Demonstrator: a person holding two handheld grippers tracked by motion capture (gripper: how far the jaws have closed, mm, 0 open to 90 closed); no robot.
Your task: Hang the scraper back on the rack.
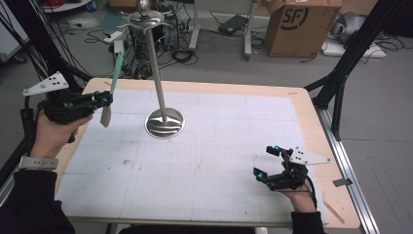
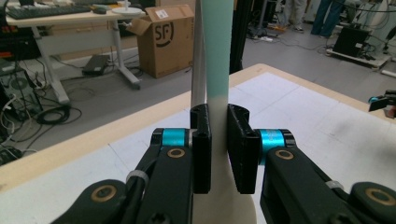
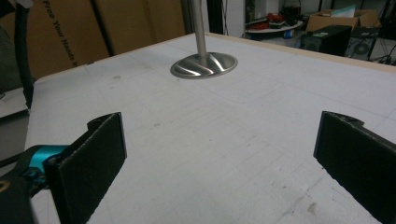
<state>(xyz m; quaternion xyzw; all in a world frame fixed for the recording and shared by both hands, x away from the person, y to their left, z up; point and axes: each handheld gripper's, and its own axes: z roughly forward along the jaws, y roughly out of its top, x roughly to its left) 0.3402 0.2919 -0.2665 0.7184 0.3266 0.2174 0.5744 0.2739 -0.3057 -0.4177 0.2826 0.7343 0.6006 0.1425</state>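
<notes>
My left gripper (image 1: 104, 100) clamps what looks like a green-and-white spatula (image 1: 111, 90) above the surface (image 1: 204, 161), left of the metal stand (image 1: 158, 83), while my right gripper (image 1: 269, 162) rests unclenched.

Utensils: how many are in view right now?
1: the spatula, clamped upright in the left gripper left of the metal stand. No others show.
</notes>
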